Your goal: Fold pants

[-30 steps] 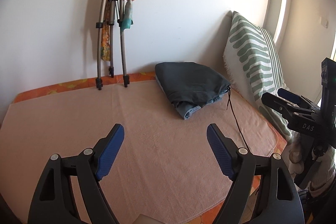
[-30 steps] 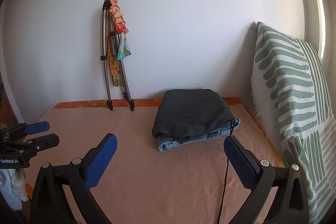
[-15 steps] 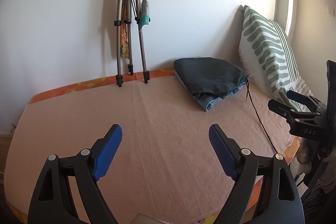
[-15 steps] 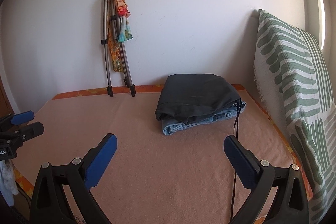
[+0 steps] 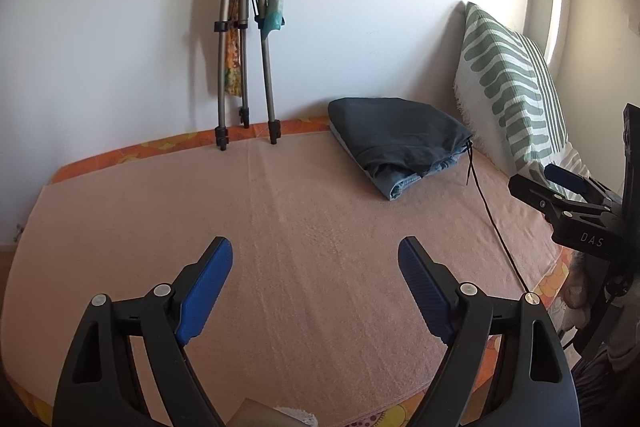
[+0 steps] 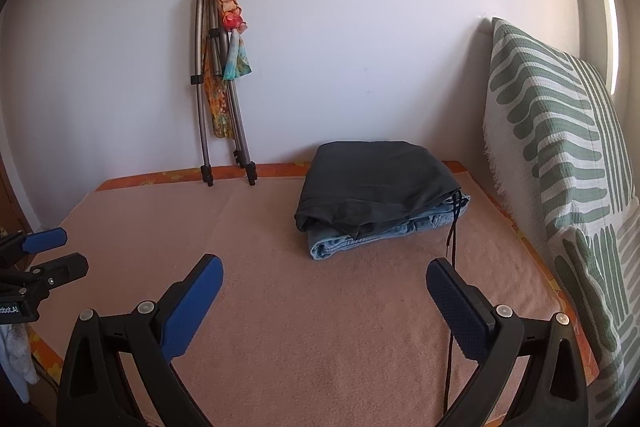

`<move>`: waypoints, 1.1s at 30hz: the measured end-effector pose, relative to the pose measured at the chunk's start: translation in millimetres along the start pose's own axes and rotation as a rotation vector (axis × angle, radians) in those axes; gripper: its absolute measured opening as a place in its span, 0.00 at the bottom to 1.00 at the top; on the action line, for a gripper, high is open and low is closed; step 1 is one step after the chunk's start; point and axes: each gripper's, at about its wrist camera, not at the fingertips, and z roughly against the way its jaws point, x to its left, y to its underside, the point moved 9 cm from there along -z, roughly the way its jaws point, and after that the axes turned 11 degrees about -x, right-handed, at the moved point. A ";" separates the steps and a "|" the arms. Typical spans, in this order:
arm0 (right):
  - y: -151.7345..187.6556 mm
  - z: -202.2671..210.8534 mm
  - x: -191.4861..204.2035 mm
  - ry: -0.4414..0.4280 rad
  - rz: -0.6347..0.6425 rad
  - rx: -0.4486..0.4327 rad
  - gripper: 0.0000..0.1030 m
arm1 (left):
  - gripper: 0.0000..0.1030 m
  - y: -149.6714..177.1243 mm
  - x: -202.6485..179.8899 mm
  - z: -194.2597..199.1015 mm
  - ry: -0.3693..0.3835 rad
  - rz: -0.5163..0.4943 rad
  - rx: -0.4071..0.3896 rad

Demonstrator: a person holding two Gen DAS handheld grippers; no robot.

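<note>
- Left gripper [image 5: 316, 259] and right gripper [image 6: 324, 277]: jaws spread, empty, above the pink towel [image 6: 320, 327] on the bed.
- Farther back, folded dark pants [image 6: 372, 187] atop folded jeans [image 6: 384, 233], near the wall.
- Soft, limp, light; likely best pinched at a corner edge; drawstring [image 6: 454, 223] may snag.

Towel-covered bed [image 6: 320, 347], folded pants [image 6: 376, 187], tripod [image 6: 216, 99]

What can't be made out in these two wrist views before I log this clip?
- Folded light-blue denim pants: mostly covered by the folded dark grey garment in both views.
- Top of the grey metal tripod: cut off by the upper edge of the left wrist view.
- Thin black cord: its lower end passes behind the right tongs.
- White cloth: cut by the right wrist view's left edge.
</note>
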 end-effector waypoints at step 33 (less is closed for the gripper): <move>3.6 -5.5 5.6 -0.046 -0.022 0.030 1.00 | 0.86 -5.4 -3.1 3.9 0.000 -0.025 -0.030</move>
